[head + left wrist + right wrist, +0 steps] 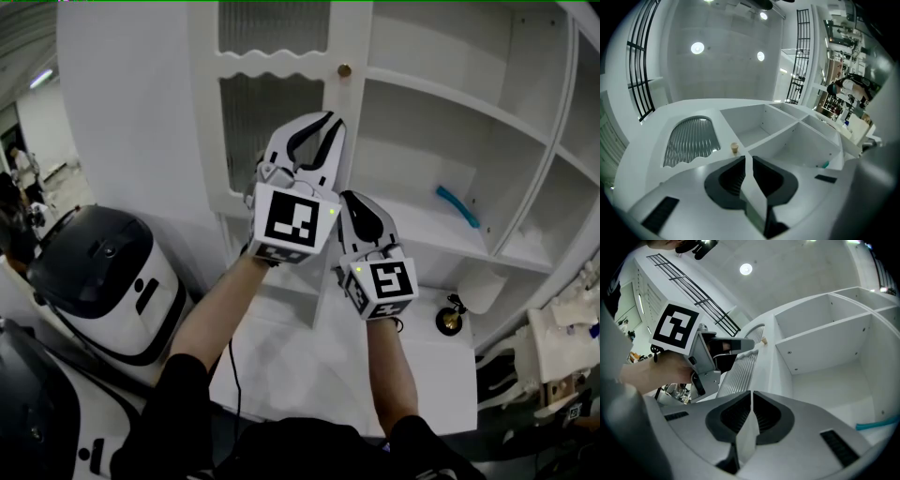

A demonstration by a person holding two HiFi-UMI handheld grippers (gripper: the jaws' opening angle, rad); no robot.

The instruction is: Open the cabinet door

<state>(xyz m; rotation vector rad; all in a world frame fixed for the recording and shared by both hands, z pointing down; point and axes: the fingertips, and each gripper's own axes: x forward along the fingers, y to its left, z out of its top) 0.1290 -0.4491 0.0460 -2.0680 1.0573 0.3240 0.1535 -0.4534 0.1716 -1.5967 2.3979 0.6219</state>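
The white cabinet door [281,103] with ribbed glass panels stands at the left of the cabinet and looks flush with the frame. Its small brass knob [344,70] sits on the door's right edge. My left gripper [328,118] is raised just below the knob, shut and holding nothing. In the left gripper view the knob [734,148] lies just ahead and left of the left gripper [746,159], apart from it. My right gripper [352,196] hangs lower, shut and empty. The right gripper view shows the right gripper [752,393], the left gripper [719,352] and the knob [763,340].
Open white shelves [450,103] fill the cabinet to the right of the door; a teal object [457,206] lies on one. A white cup [483,286] and a small black-and-gold item [451,320] stand on the counter. White-and-black appliances [103,272] crowd the left.
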